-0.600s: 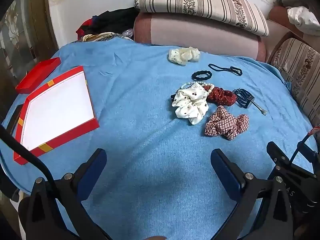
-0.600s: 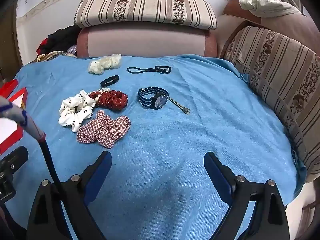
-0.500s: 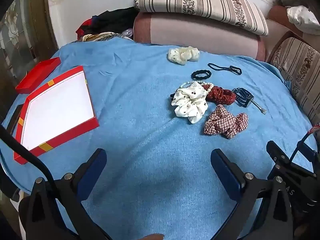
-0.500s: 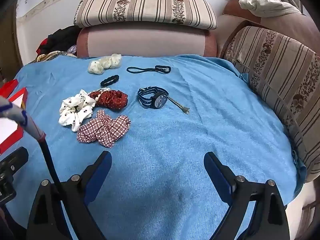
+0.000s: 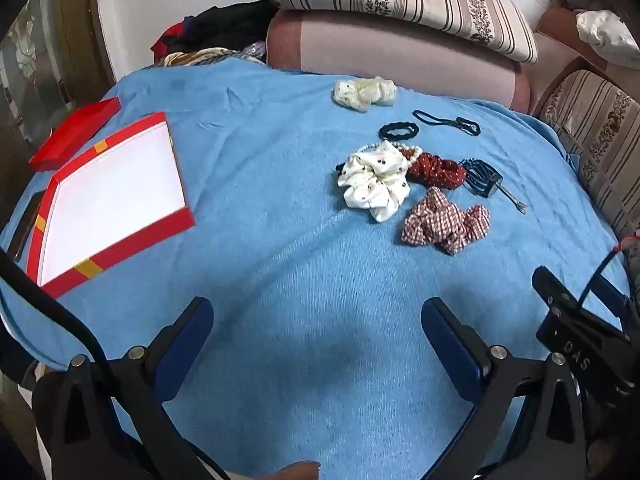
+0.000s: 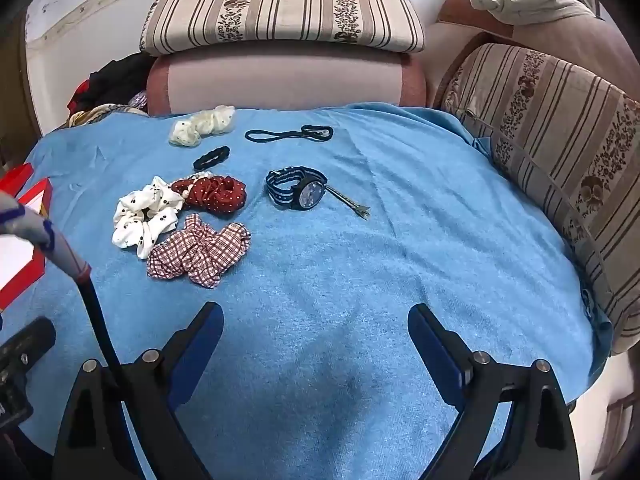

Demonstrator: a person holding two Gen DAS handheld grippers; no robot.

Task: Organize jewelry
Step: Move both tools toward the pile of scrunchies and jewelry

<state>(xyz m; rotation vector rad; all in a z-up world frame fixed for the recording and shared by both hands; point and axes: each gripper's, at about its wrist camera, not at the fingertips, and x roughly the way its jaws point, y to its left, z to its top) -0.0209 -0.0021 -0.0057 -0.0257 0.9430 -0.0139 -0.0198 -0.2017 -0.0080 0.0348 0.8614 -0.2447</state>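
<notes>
On the blue cloth lie a white dotted scrunchie (image 5: pixel 374 184) (image 6: pixel 144 216), a dark red scrunchie (image 5: pixel 436 170) (image 6: pixel 216 194), a checked scrunchie (image 5: pixel 446 222) (image 6: pixel 200 252), a bead bracelet (image 5: pixel 412 151), a blue-strapped watch (image 6: pixel 298 190) (image 5: pixel 482 178), a metal pin (image 6: pixel 352 205), a black hair tie (image 6: pixel 212 157) (image 5: pixel 399 131), a thin black band (image 6: pixel 288 134) and a cream scrunchie (image 5: pixel 365 93) (image 6: pixel 202 125). An open red box with white lining (image 5: pixel 112 196) lies at left. My left gripper (image 5: pixel 316 320) and right gripper (image 6: pixel 316 328) are open, empty, short of the items.
A red box lid (image 5: pixel 74 134) lies beyond the box. Striped sofa cushions (image 6: pixel 280 16) ring the far and right sides. Clothes (image 5: pixel 216 34) are piled at the far left. The right gripper's body (image 5: pixel 580 344) shows at the lower right of the left wrist view.
The left gripper has drifted slightly, so the items sit a little lower-left in its view. The right gripper has barely moved. Both stay open.
</notes>
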